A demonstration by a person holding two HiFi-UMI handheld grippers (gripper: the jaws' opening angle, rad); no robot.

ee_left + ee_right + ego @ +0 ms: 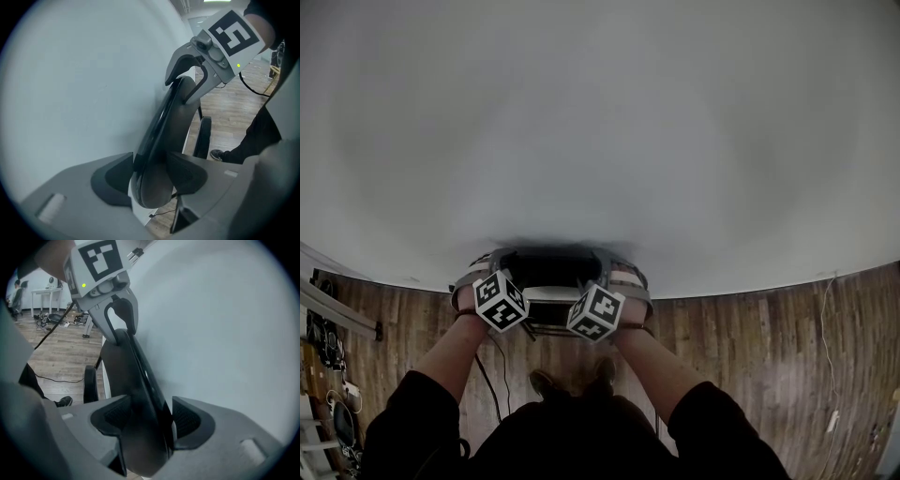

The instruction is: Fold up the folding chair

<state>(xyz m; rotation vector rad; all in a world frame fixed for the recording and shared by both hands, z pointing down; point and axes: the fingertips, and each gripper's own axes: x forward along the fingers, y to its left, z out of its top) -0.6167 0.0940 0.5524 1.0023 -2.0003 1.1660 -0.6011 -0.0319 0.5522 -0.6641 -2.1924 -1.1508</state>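
Holds the folding chair (553, 270) at six o'clock of the head view, seemingly folded flat already and standing upright just before the white wall (600, 141) at twelve o'clock; cannot tell whether touching it. Clamps the left tool (150, 177) on the dark panel at the nine o'clock end of its top edge, pads pressed on both faces. Straddles the same panel at the three o'clock end with the right tool (150, 420), jaws apart, one pad against the panel and a thin sliver of wall beside the other, so no real hold there. Looks like the settling step: parking the folded chair against the wall. To do it well, keep the left clamp firm until sure of a steady lean, tip the top edge toward twelve o'clock, then draw the right tool straight back toward six o'clock without dragging the panel. Mind the shoes (546, 382) and the cable (492, 375) on the wooden floor (750, 347) at six o'clock, a likely landing spot for sliding legs.
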